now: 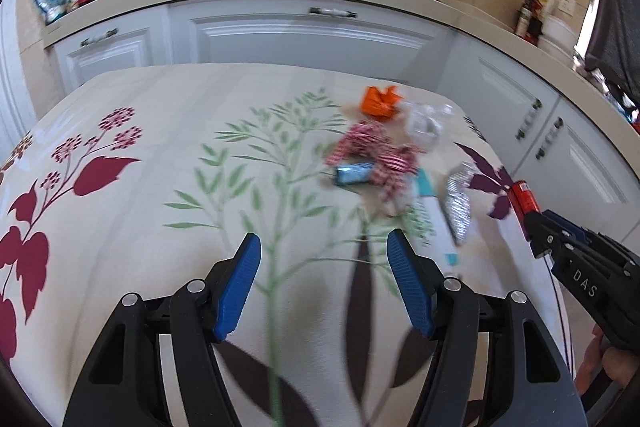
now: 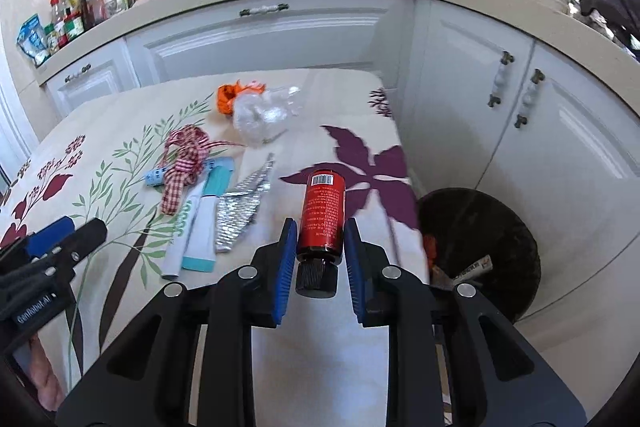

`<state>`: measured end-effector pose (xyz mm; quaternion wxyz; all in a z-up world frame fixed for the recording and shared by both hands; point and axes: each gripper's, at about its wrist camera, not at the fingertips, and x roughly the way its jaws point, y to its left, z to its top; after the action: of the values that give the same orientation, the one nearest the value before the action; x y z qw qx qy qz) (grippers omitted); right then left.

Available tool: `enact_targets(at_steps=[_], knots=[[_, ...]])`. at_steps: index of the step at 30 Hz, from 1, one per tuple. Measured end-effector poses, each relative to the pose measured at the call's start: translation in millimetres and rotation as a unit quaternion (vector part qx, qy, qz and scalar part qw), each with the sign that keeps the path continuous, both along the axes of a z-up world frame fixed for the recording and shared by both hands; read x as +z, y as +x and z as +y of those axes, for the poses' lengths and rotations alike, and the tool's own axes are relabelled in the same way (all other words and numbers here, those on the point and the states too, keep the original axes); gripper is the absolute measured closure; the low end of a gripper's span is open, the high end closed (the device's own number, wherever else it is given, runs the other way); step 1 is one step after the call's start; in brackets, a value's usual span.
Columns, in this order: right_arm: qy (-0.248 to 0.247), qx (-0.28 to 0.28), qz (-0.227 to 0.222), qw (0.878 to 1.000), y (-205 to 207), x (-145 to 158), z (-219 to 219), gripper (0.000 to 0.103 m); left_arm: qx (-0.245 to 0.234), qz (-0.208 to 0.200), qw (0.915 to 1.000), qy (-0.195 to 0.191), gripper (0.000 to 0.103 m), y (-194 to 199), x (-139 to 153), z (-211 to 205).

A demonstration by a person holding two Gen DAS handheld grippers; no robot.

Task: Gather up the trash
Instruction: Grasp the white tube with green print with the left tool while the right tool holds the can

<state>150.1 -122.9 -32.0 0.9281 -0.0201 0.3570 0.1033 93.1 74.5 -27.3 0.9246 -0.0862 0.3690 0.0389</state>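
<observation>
A red bottle (image 2: 323,213) is clamped between the blue pads of the right gripper (image 2: 320,259), its long axis running along the fingers, black cap (image 2: 317,277) toward the camera and barcoded base pointing away. It is held above the near right edge of the floral tablecloth (image 2: 120,115), beside a dark trash bin (image 2: 486,227) on the floor. The left gripper (image 1: 324,283) is spread wide with nothing between its jaws, over the cloth. Ahead of it lie a checked ribbon (image 1: 372,151), orange wrapper (image 1: 380,101), clear plastic (image 1: 426,123), silver foil (image 1: 458,203) and a white-teal tube (image 1: 434,215).
</observation>
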Motion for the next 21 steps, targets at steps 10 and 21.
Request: enact_targets(at_steps=[10, 21], knots=[[0.028, -0.031, -0.010, 0.999, -8.0, -2.8, -49.7, 0.080, -0.031, 0.017, 0.9992, 0.020, 0.039, 15.1, -6.8, -46.6], [0.055, -0.048, -0.008, 0.997, -8.0, -11.7, -83.4, 0.080, -0.036, 0.055, 0.9976, 0.020, 0.069, 31.9, -17.6, -60.2]])
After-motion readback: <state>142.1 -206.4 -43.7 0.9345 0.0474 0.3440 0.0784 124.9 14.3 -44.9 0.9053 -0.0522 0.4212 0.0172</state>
